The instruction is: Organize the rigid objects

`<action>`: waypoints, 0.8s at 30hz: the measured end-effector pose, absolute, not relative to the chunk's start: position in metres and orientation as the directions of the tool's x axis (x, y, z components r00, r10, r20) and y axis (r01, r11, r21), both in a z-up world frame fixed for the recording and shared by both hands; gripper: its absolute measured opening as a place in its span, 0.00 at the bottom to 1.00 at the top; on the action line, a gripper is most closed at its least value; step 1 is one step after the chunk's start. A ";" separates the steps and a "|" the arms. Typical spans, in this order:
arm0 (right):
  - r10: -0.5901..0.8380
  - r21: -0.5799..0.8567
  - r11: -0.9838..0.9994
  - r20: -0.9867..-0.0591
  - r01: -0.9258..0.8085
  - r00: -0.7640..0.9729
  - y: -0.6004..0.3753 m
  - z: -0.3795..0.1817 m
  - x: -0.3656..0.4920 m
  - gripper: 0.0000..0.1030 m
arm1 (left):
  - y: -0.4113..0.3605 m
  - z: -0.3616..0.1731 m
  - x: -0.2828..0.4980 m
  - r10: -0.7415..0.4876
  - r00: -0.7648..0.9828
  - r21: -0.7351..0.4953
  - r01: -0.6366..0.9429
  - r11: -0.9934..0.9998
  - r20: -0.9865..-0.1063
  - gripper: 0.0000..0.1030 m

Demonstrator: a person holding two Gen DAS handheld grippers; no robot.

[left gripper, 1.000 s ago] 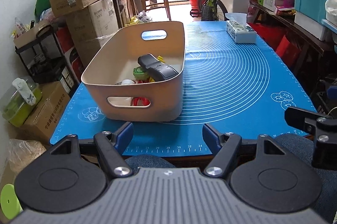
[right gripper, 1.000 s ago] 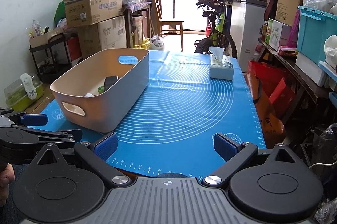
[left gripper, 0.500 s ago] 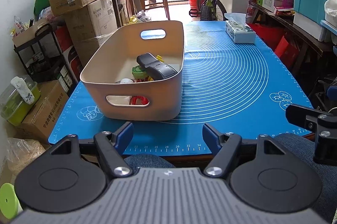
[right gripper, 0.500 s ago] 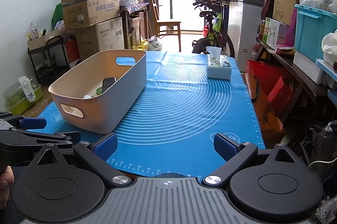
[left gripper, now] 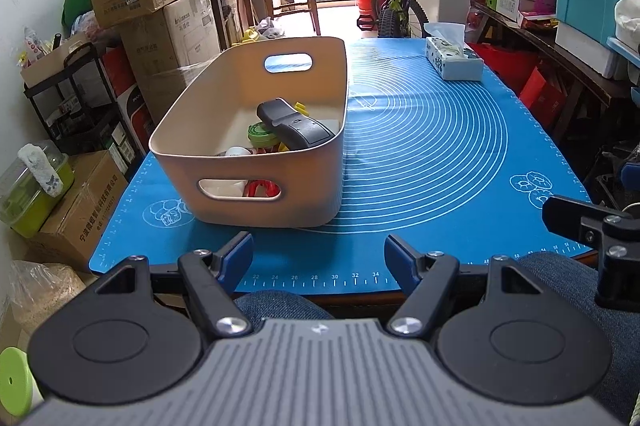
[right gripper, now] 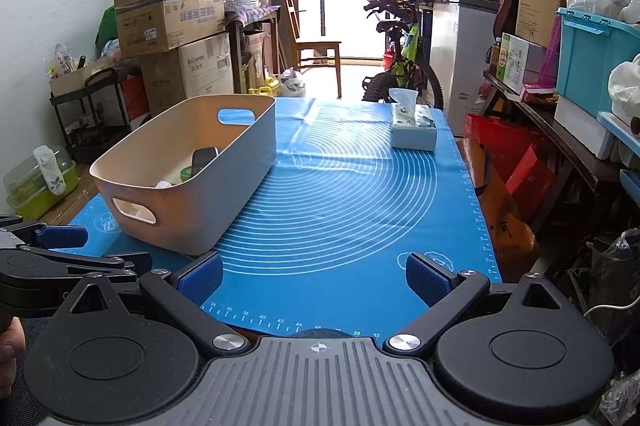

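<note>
A beige plastic bin (left gripper: 256,193) with handle cut-outs stands on the left of the blue mat (left gripper: 432,161). Inside it lie a black remote-like device (left gripper: 296,127), a green round thing (left gripper: 260,134), yellow bits and a red piece (left gripper: 262,189) seen through the near handle. My left gripper (left gripper: 319,254) hangs open and empty at the table's near edge, just short of the bin. In the right wrist view my right gripper (right gripper: 316,276) is open and empty over the mat's near edge, with the bin (right gripper: 188,185) ahead to its left. The left gripper's fingers (right gripper: 60,236) show at the far left there.
A tissue box (left gripper: 452,63) sits at the mat's far right. Stacked cardboard boxes (left gripper: 160,5) and a black shelf line the left wall. A bicycle (right gripper: 400,53), a white cabinet and a teal crate (right gripper: 592,57) stand to the right. A person's denim-clad legs (left gripper: 280,306) are below the table edge.
Both views have shifted very slightly; the bin and its contents have not moved and both grippers stay as wide as before.
</note>
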State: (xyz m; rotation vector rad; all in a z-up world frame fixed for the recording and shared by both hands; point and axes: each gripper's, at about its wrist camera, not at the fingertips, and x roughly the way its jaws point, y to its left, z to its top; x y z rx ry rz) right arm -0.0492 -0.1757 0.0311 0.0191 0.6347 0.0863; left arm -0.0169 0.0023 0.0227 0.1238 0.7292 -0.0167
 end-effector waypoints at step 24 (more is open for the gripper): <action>0.080 0.047 0.997 -0.589 -0.064 0.804 -0.179 0.029 -0.051 0.95 | 0.000 0.022 -0.017 0.026 0.740 0.111 0.066 0.992 -0.673 0.71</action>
